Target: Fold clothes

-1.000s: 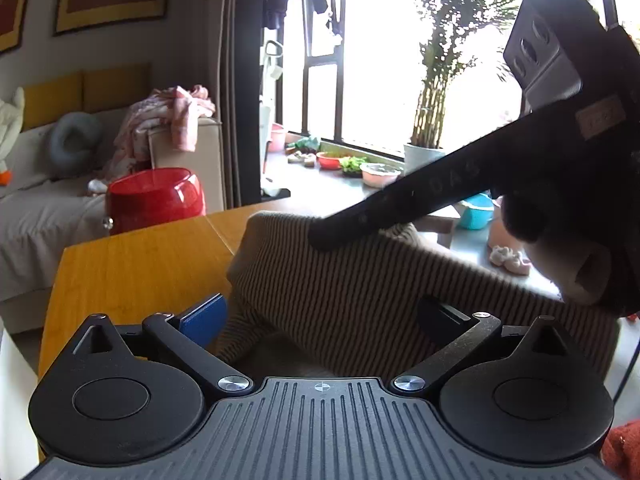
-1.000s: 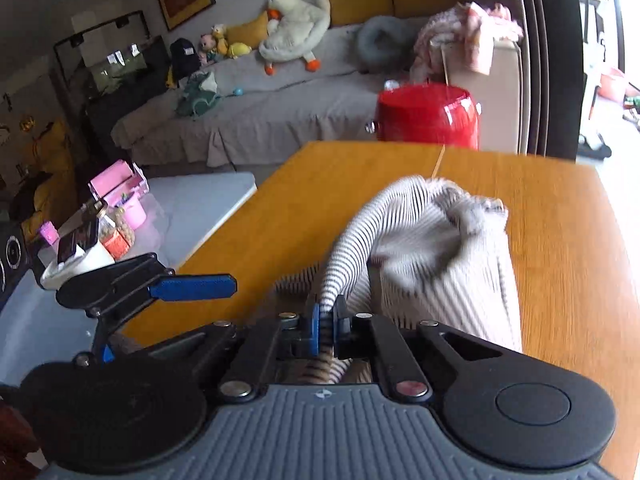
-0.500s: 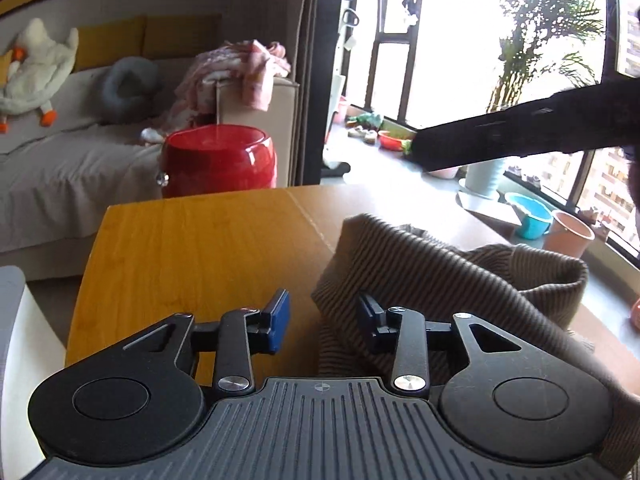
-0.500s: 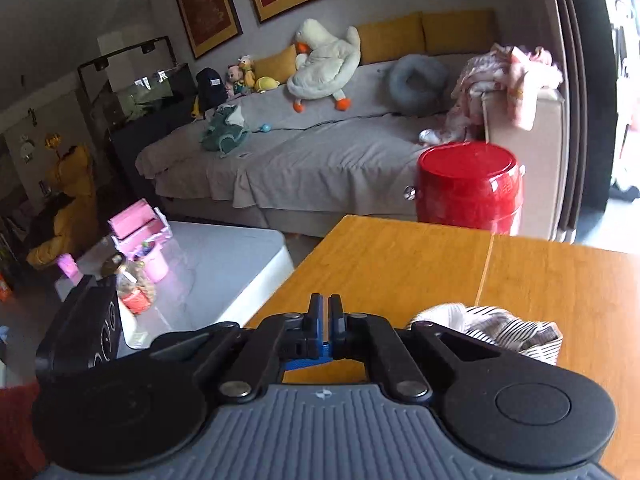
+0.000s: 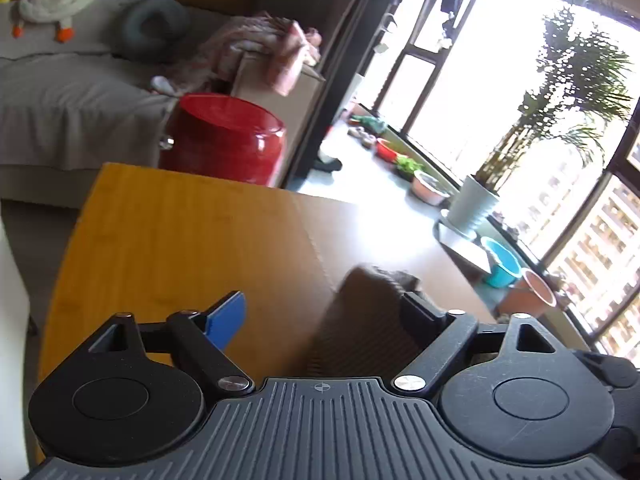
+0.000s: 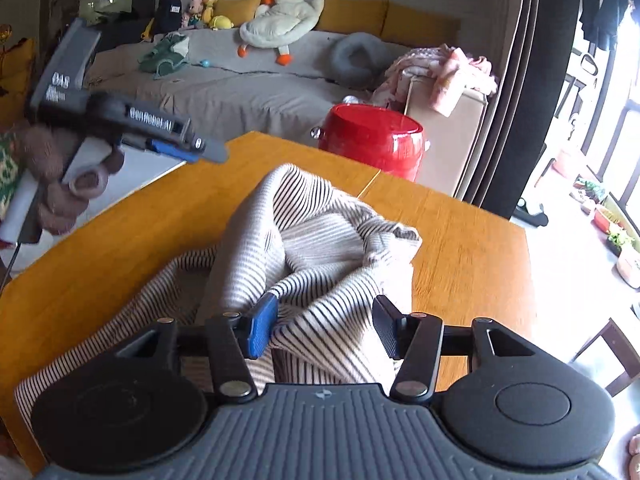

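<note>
Sunlight is pouring in through the big windows (image 5: 500, 92) onto a wooden worktop (image 6: 460, 240), and a grey sofa (image 6: 248, 92) is sitting behind it with a white toy duck (image 6: 280, 20) lying on top. A shiny red stool (image 6: 374, 136) is standing just past the far edge of the worktop. A striped sweater (image 6: 312, 248) is lying bunched up in a heap on the worktop, close to the near edge. The right hand-held gripper (image 6: 326, 326) is hanging right over the sweater, and its jaws are opening. A fold of the striped cloth is sitting between the blue finger and the black finger, but the pads are not squeezing it. The left hand-held gripper (image 5: 324, 312) is opening wide too. An edge of the sweater (image 5: 368, 320) is poking up beside its black finger, and nothing is being gripped. In the right wrist view, the left hand-held gripper (image 6: 200, 152) is floating off to the left, above the edge of the worktop and apart from the sweater, and a person's hand (image 6: 60, 176) is holding its handle.
</note>
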`<state>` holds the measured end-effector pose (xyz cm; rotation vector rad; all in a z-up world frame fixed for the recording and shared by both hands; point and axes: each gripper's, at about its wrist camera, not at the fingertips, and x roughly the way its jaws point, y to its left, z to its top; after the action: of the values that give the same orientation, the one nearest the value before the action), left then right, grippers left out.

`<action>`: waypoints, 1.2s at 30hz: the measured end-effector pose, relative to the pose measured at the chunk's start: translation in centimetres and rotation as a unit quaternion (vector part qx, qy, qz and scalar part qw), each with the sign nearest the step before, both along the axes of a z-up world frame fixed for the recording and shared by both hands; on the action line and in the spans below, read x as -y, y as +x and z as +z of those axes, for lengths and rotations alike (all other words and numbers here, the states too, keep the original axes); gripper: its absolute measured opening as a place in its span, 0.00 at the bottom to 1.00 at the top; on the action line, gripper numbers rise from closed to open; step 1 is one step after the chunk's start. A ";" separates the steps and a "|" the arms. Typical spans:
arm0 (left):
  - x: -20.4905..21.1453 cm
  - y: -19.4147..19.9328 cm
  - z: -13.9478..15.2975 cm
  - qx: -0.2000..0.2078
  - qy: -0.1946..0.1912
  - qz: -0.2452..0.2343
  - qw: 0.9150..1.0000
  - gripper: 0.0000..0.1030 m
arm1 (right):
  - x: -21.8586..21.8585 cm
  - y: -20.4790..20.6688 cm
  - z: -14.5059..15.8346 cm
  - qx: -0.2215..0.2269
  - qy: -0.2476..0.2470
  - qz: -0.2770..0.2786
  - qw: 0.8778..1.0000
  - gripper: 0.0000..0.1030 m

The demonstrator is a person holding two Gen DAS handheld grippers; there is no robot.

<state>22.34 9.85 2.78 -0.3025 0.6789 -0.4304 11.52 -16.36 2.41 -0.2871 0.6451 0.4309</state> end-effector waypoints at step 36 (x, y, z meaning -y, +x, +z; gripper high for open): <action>-2.9 0.0 -3.5 -0.021 0.135 0.087 0.987 0.50 | -2.7 9.1 -0.9 0.049 0.025 0.026 0.998 0.04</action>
<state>22.31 12.76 -0.74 -0.1127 0.7354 -0.1622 20.66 -13.69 1.52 -0.2769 0.5308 0.4781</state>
